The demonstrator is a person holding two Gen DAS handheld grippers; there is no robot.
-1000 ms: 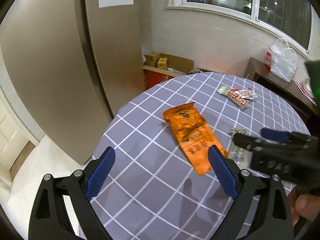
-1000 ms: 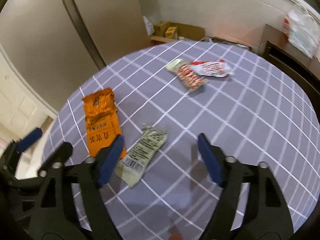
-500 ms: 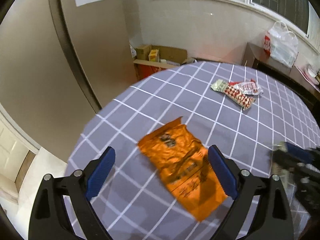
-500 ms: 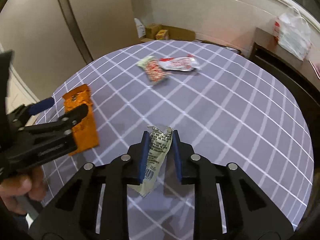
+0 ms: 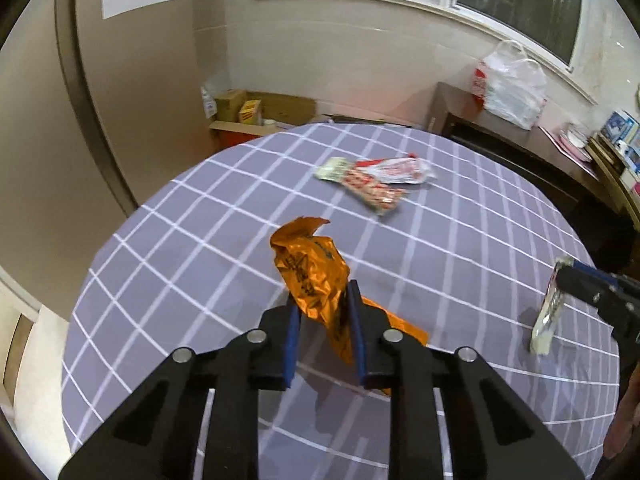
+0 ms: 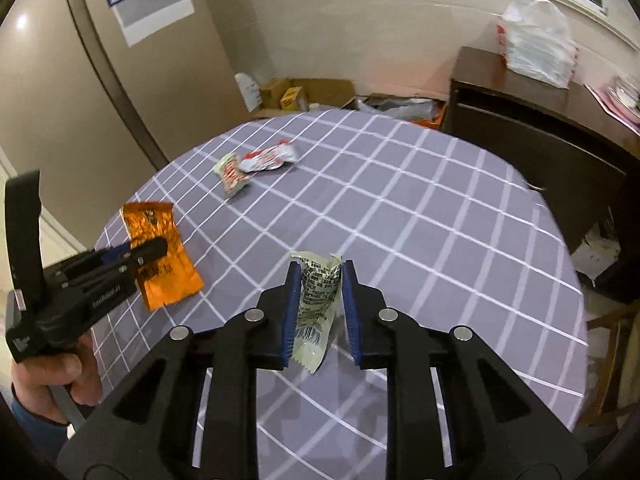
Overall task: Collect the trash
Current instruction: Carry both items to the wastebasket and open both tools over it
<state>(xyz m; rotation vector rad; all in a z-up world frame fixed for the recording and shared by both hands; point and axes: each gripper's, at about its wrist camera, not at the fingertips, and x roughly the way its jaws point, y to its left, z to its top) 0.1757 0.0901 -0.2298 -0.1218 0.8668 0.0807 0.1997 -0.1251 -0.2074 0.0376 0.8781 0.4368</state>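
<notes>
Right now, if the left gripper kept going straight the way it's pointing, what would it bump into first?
Probably the red and white wrappers farther along the checked tablecloth. The left gripper already pinches the orange wrapper. Depth is hard to judge; it might skim above them.

Past the left gripper's fingers (image 5: 298, 332) the checked table (image 5: 460, 248) is bare up to two red and white wrappers (image 5: 378, 184) lying far ahead. To the right of the right gripper's fingers (image 6: 347, 308) is wide bare cloth, then a dark cabinet (image 6: 532, 136).
</notes>
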